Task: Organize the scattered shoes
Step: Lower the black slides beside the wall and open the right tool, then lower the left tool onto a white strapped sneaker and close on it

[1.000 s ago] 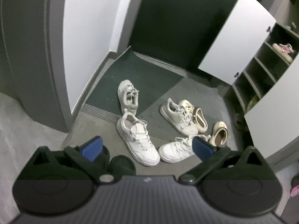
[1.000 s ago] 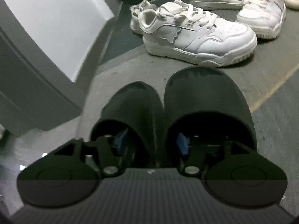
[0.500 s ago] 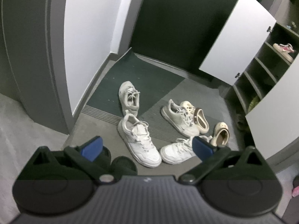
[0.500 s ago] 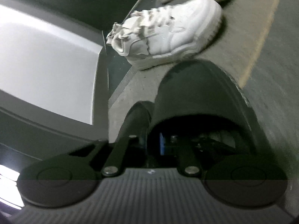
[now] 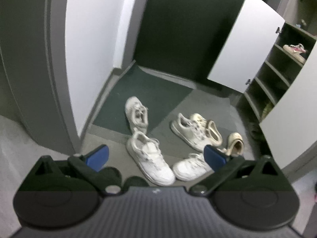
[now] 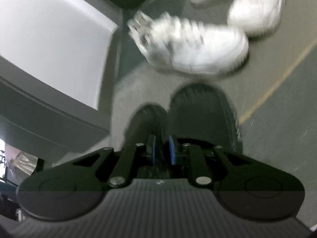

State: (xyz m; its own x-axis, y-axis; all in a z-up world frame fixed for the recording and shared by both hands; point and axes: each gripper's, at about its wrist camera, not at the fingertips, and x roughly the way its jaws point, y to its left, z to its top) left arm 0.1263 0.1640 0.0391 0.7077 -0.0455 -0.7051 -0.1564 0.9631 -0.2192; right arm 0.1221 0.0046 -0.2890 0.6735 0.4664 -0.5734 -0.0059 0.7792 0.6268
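The entry floor [image 5: 208, 103], part dark green mat and part grey, fills the left wrist view, with a white wall panel [image 5: 95, 39] to the left and a dark door [image 5: 188, 25] behind. On the right stands an open shoe cabinet [image 5: 277, 79] with its white door [image 5: 247, 45] swung outward; a pink-and-white sneaker [image 5: 295, 51] lies on an upper shelf, and the lower shelves are too dark to read. White shoes lie scattered on the floor: one sneaker [image 5: 136, 115] sits on the green mat, its heel end just beside a bulkier white sneaker [image 5: 150, 158], whose toe nearly meets the toe of another white sneaker [image 5: 190, 168]. Farther right, a low white sneaker [image 5: 186, 130] lies against a cream slip-on shoe [image 5: 212, 129], and a second cream slip-on [image 5: 235, 142] rests near the cabinet's foot. The left claw [image 5: 155, 154] hangs above this scatter with its blue-padded fingers spread wide apart and nothing between them. In the blurred right wrist view, a pair of black slippers [image 6: 198, 115] sits side by side directly ahead of the right claw [image 6: 162, 148], whose blue pads are drawn close together on the adjoining inner edges of the two slippers. Beyond the slippers' toes lies the chunky white sneaker [image 6: 194, 47], with another white sneaker [image 6: 257, 11] behind it. In the left wrist view the rounded toes of the black slippers [image 5: 122, 178] peek out just above the claw's body.
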